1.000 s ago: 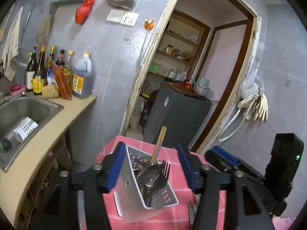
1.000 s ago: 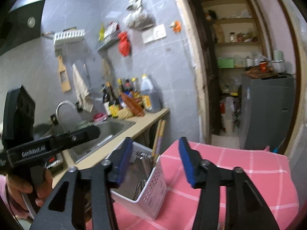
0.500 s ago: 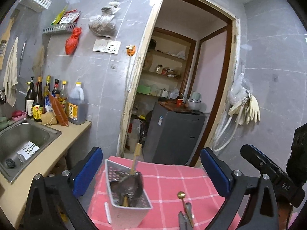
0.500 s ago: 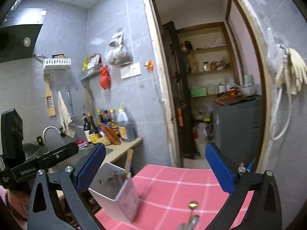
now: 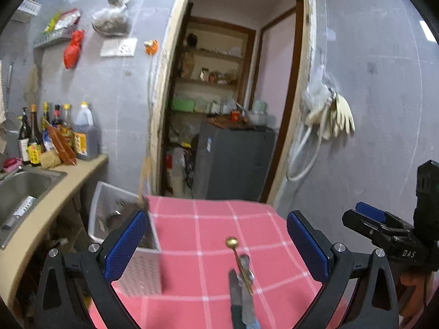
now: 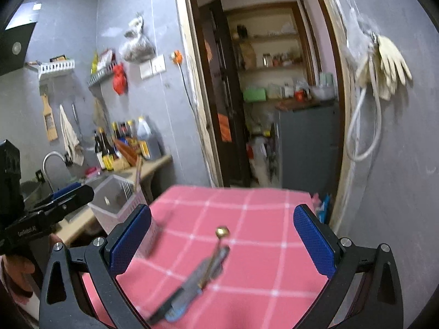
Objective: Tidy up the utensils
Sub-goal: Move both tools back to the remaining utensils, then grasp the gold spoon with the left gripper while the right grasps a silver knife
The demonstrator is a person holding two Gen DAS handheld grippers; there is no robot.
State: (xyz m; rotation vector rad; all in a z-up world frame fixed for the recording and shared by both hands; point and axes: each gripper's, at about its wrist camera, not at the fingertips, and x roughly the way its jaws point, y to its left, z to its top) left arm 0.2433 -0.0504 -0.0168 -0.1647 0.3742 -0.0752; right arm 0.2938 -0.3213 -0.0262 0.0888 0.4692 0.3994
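Note:
A white perforated utensil caddy (image 5: pixel 118 219) stands at the left edge of the pink checked tablecloth (image 5: pixel 219 233); it holds utensils and a wooden chopstick. It also shows in the right wrist view (image 6: pixel 120 200). A small gold spoon (image 5: pixel 238 257) lies on the cloth across a dark-handled utensil (image 5: pixel 241 298); both show in the right wrist view, the spoon (image 6: pixel 216 244) and the utensil (image 6: pixel 189 285). My left gripper (image 5: pixel 216 246) is open and empty above the cloth. My right gripper (image 6: pixel 222 238) is open and empty over the spoon.
A counter with a steel sink (image 5: pixel 22 189) and sauce bottles (image 5: pixel 55 134) lies left of the table. A doorway with a grey cabinet (image 5: pixel 236 161) is behind. Gloves and a hose (image 5: pixel 326 120) hang on the right wall.
Both grippers opened wide and pulled back from the caddy, swinging right. The spoon and dark utensil on the cloth came into view in front of them.

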